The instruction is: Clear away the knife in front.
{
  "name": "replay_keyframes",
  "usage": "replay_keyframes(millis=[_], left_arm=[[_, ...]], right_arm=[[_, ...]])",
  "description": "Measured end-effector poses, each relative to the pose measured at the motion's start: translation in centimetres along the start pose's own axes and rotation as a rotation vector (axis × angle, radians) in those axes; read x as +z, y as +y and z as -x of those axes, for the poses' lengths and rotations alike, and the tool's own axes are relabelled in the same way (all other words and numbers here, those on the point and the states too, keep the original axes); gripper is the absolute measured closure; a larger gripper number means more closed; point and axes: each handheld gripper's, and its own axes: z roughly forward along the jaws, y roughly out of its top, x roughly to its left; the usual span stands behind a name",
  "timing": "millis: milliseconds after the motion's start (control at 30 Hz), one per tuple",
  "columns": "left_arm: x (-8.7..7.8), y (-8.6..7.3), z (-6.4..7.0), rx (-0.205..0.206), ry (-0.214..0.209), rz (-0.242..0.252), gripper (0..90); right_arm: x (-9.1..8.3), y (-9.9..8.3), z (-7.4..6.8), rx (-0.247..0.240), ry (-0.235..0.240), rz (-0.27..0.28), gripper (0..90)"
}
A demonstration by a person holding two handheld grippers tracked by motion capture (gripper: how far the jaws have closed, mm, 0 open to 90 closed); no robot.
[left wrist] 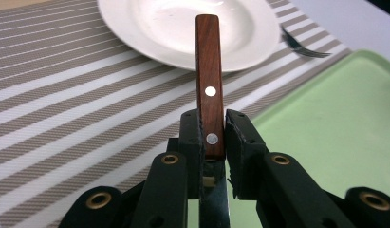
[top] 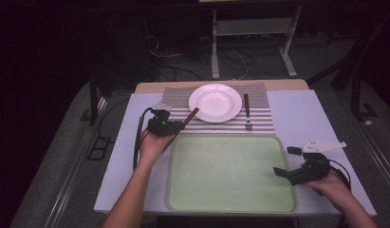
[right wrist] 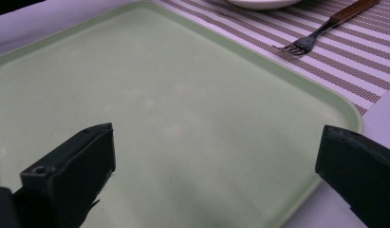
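My left gripper (top: 179, 126) is shut on a knife (left wrist: 209, 90) with a brown wooden handle and two rivets. The handle points up toward the white plate (top: 215, 102), and the steel blade runs back between the jaws. In the high view the knife (top: 191, 115) hangs over the striped placemat (top: 259, 118), left of the plate. A fork (top: 247, 111) with a wooden handle lies on the mat right of the plate. My right gripper (top: 286, 161) stands open at the right edge of the pale green tray (top: 230, 171), nothing between its jaws.
The tray (right wrist: 159, 109) lies on a white table (top: 297, 109) in front of the placemat (right wrist: 325, 71), with the fork (right wrist: 320, 31) just beyond its far corner. Cables trail from both grippers. A metal frame and loose wires stand on the floor behind the table.
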Motion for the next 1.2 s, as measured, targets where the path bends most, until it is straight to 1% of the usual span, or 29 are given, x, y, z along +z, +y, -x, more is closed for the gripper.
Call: replay_keyframes(millis=[100, 133, 167, 300, 400, 433, 467, 600, 633, 667, 700, 833, 900, 1000, 1067, 1100, 1200], left_arm=[[-0.4, -0.2, 0.7, 0.011, -0.013, -0.002, 77.2], [-0.5, -0.3, 1.0, 0.005, -0.021, 0.006, 77.2], [-0.6, -0.4, 1.2, 0.007, -0.033, 0.007, 77.2], [-0.9, -0.9, 2.6, 0.018, -0.053, 0.01, 77.2], [-1.1, -1.3, 3.6, 0.028, -0.057, 0.014, 77.2], [-1.3, -1.7, 4.2, 0.034, -0.056, 0.014, 77.2], [-1.3, -1.7, 4.2, 0.034, -0.056, 0.014, 77.2], [-1.3, -2.8, 5.2, 0.034, -0.057, 0.011, 77.2], [-1.3, -3.3, 5.6, 0.036, -0.061, 0.008, 77.1], [-1.3, -3.3, 5.6, 0.036, -0.061, 0.008, 77.1], [-1.3, -3.5, 5.8, 0.044, -0.057, 0.003, 77.1], [-1.5, -4.6, 6.5, 0.034, -0.059, 0.002, 77.1], [-1.5, -5.1, 6.6, 0.02, -0.074, 0.0, 77.1], [-0.9, -5.5, 6.8, 0.035, -0.065, -0.038, 77.1], [-0.2, -5.7, 6.9, 0.029, -0.073, -0.065, 77.1], [0.0, -5.8, 7.0, 0.033, -0.072, -0.077, 77.1], [0.6, -6.0, 7.1, 0.029, -0.072, -0.096, 77.1]], right_arm=[[-0.1, 0.0, 0.0, 0.003, 0.001, 0.005, 0.0], [-0.1, 0.0, 0.0, 0.003, 0.0, 0.003, 0.0], [-0.1, 0.0, 0.0, 0.002, -0.001, 0.002, 0.0], [-0.1, 0.0, -0.1, 0.001, 0.0, 0.001, 0.0], [-0.1, 0.0, -0.2, 0.0, 0.002, 0.001, 0.0], [-0.1, 0.0, -0.2, 0.0, 0.002, 0.001, 0.0], [-0.1, 0.0, -0.2, 0.0, 0.002, 0.001, 0.0], [-0.1, 0.0, -0.2, 0.0, 0.002, 0.003, 0.0], [-0.1, 0.0, -0.2, 0.0, 0.004, 0.001, 0.0], [-0.1, 0.0, -0.2, 0.0, 0.004, 0.001, 0.0], [-0.1, 0.0, -0.2, 0.0, 0.004, 0.0, 0.0], [0.0, -0.1, -0.3, -0.002, 0.003, -0.001, 0.0], [0.0, -0.1, -0.2, -0.004, 0.002, -0.001, 0.0], [0.1, -0.1, -0.3, -0.006, 0.005, -0.004, 0.0], [0.2, -0.1, -0.3, -0.01, 0.008, -0.006, 0.0], [0.2, -0.1, -0.3, -0.009, 0.009, -0.008, 0.0], [0.2, -0.1, -0.3, -0.012, 0.01, -0.01, 0.0]])
